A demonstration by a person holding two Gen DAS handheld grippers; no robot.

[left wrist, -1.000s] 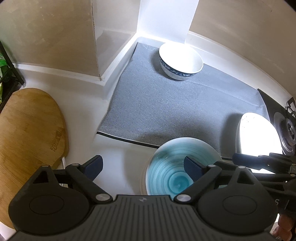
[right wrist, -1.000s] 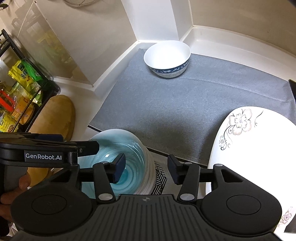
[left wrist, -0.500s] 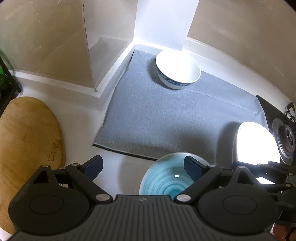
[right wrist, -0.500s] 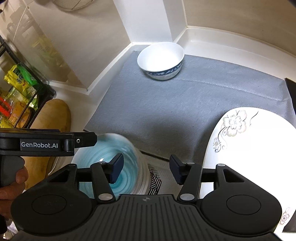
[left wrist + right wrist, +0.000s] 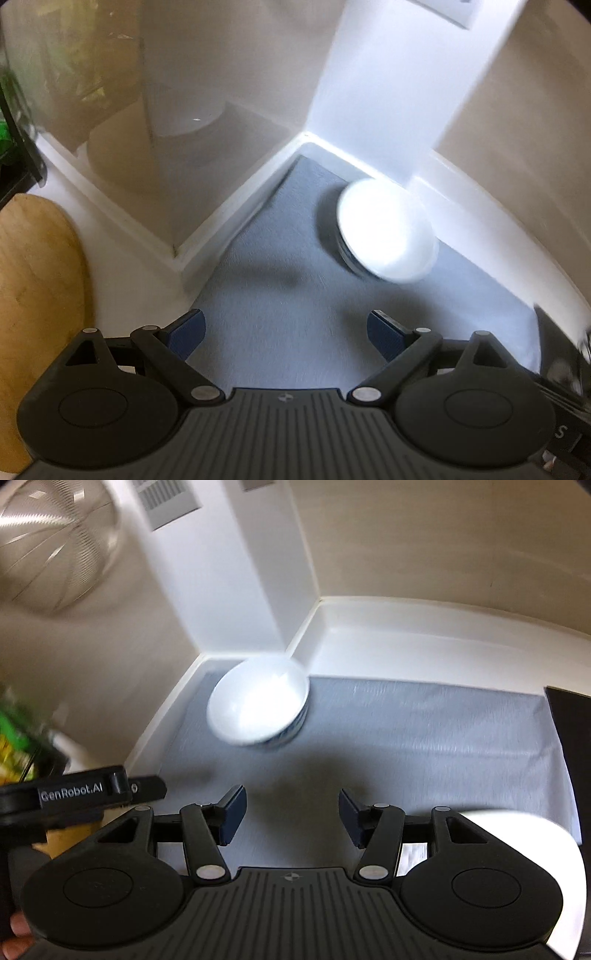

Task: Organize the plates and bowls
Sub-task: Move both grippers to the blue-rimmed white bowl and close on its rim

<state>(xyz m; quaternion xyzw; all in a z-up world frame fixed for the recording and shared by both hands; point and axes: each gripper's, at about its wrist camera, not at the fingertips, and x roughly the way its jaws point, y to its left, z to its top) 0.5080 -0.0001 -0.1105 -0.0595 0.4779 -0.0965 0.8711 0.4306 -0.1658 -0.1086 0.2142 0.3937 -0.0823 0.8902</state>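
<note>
Both my left gripper and my right gripper hang released with nothing between their blue pads, while the white bowl sits ahead of them on the grey mat, near the corner.

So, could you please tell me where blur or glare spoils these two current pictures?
Left wrist view: the white ceramic bowl on the grey fabric mat is smeared and blown out by glare, hiding its pattern. Right wrist view: the same bowl is motion-blurred, as is the round metal wire strainer at upper left; the tongs stay sharp in both.
</note>
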